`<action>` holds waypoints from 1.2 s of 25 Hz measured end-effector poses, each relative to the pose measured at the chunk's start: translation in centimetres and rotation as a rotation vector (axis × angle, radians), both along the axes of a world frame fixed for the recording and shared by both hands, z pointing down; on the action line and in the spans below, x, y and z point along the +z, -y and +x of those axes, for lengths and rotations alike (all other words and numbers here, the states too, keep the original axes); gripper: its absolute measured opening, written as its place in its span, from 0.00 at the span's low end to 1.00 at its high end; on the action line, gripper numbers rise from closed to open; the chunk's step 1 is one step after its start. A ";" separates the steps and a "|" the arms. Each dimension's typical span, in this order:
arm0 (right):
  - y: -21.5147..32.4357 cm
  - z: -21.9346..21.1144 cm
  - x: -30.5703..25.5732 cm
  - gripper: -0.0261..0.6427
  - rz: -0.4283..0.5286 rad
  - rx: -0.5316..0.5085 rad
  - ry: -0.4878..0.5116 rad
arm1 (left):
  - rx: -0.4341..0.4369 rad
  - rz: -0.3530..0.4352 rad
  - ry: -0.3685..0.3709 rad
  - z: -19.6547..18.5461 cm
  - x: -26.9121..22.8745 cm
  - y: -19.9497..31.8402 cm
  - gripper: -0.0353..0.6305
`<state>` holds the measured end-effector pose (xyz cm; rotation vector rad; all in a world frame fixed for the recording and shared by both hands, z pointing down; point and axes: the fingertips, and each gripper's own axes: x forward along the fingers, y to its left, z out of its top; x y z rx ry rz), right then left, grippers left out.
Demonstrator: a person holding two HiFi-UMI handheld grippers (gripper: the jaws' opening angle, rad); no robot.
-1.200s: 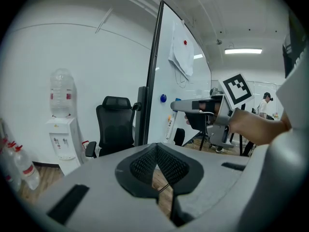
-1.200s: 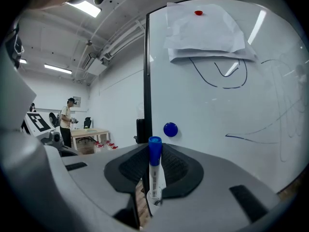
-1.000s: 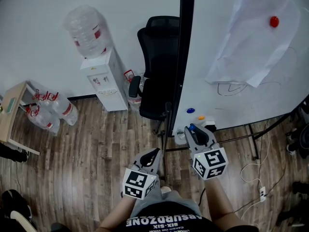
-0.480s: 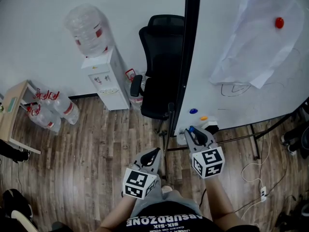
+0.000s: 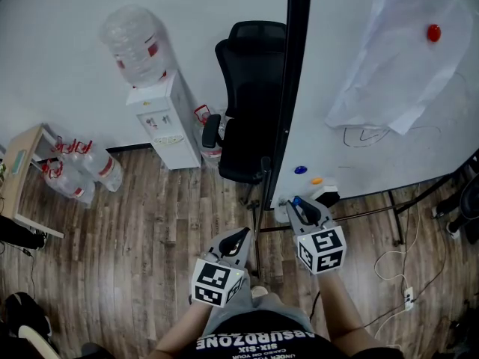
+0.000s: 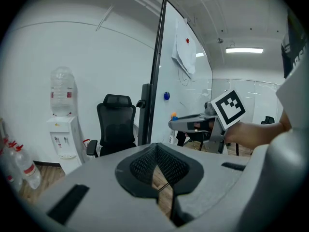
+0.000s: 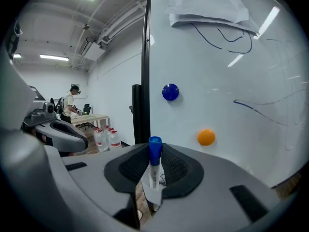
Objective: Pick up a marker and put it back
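A marker with a blue cap (image 7: 154, 148) and a white body stands upright between the pads of my right gripper (image 7: 153, 178), which is shut on it. In the head view my right gripper (image 5: 301, 209) points at the lower edge of the whiteboard (image 5: 374, 155), with the blue cap (image 5: 296, 199) showing at its tip. My left gripper (image 5: 238, 239) hangs lower left of it, over the floor. Its jaws meet at the tip in the left gripper view (image 6: 157, 159), with nothing between them.
On the whiteboard are a blue magnet (image 5: 301, 170), an orange magnet (image 5: 316, 181), a red magnet (image 5: 434, 33) and a hanging paper sheet (image 5: 393, 66). A black office chair (image 5: 251, 103), a water dispenser (image 5: 161, 118) and water bottles (image 5: 75, 172) stand to the left. Cables (image 5: 404, 294) lie on the floor at right.
My right gripper has sunk a little with the marker in it, near the board's lower edge. The left gripper has stayed where it was.
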<state>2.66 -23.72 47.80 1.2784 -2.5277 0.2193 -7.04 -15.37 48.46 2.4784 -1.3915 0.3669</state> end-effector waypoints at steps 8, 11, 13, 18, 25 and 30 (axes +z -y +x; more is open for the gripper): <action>-0.3 -0.1 0.9 0.15 -0.012 0.002 -0.023 | 0.003 0.002 -0.002 0.0 -0.1 -0.2 0.06; -0.5 -0.2 1.3 0.15 -0.012 0.001 -0.040 | 0.004 0.000 -0.002 0.0 0.1 -0.2 0.06; -0.6 -0.2 1.7 0.15 -0.014 -0.003 -0.051 | 0.003 0.000 -0.003 -0.1 0.1 -0.2 0.06; -1.0 -0.5 2.4 0.15 -0.029 -0.010 -0.066 | 0.003 0.000 -0.005 -0.1 0.1 -0.3 0.06; -1.7 -0.5 3.2 0.15 -0.041 -0.012 -0.086 | 0.005 -0.001 -0.007 0.0 0.2 -0.7 0.06; -2.0 -0.5 3.5 0.15 -0.043 -0.014 -0.099 | 0.006 -0.001 -0.007 -0.1 0.2 -1.1 0.06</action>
